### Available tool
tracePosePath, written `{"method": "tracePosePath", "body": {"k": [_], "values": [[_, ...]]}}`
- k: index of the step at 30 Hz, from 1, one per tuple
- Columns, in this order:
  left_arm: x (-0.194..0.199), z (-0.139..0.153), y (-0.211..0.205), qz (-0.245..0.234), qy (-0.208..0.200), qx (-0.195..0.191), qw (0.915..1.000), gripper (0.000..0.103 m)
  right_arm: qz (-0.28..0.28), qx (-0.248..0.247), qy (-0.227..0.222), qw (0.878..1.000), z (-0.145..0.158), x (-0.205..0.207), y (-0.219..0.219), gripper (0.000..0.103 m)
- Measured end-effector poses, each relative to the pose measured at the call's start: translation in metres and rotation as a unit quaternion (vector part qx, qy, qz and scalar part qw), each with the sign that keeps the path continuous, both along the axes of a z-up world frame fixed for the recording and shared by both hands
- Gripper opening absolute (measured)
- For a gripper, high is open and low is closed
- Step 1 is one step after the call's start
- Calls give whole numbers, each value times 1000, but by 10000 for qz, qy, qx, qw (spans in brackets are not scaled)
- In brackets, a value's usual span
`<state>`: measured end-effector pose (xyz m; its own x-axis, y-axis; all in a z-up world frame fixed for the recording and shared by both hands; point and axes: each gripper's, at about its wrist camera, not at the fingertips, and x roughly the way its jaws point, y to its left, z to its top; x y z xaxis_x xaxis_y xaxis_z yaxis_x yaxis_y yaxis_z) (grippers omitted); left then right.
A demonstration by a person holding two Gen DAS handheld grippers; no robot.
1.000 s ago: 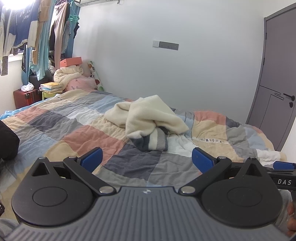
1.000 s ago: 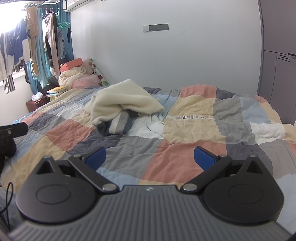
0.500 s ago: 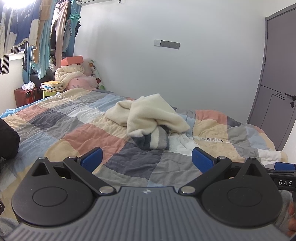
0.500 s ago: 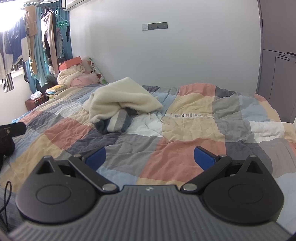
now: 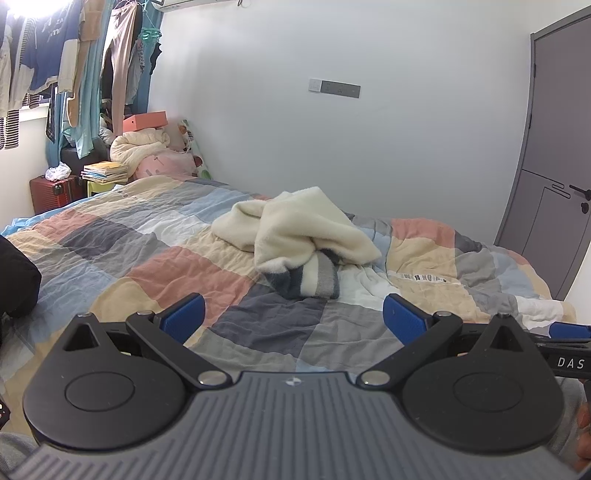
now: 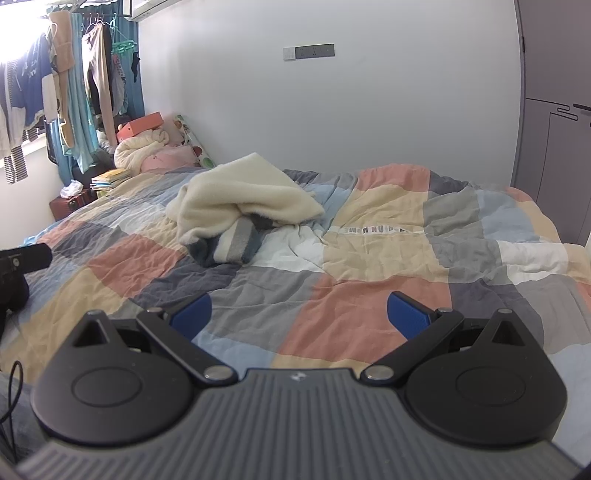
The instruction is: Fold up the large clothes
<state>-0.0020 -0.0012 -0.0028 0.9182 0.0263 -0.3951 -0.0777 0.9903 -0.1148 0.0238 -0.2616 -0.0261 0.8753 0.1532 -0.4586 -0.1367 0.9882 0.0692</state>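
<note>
Patchwork bed (image 5: 177,266), crumpled fleece garment (image 5: 295,232)

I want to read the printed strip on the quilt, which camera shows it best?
The right wrist view: the printed strip lies near the middle, facing the lens, its dark letters large though upside down. In the left wrist view the strip sits off to the right, smaller and slanted, letters too blurred to make out.

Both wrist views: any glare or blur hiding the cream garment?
Left wrist view: window blown out top left, cream garment evenly lit and sharp; fisheye bends the door. Right wrist view: same window glare, garment clear, edges curved.
</note>
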Motion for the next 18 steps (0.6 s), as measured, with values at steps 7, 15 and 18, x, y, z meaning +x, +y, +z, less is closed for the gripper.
{"method": "tracePosePath", "body": {"k": [7, 15, 18], "values": [[0, -1, 0, -11, 4, 11, 10000, 103, -10, -6, 4, 10000, -1, 0, 0, 103], [-4, 1, -2, 17, -47, 9, 10000, 103, -1, -9, -56, 10000, 3, -4, -2, 103], [-11, 6, -6, 43, -98, 52, 9999, 103, -6, -1, -99, 10000, 4, -6, -4, 103]]}}
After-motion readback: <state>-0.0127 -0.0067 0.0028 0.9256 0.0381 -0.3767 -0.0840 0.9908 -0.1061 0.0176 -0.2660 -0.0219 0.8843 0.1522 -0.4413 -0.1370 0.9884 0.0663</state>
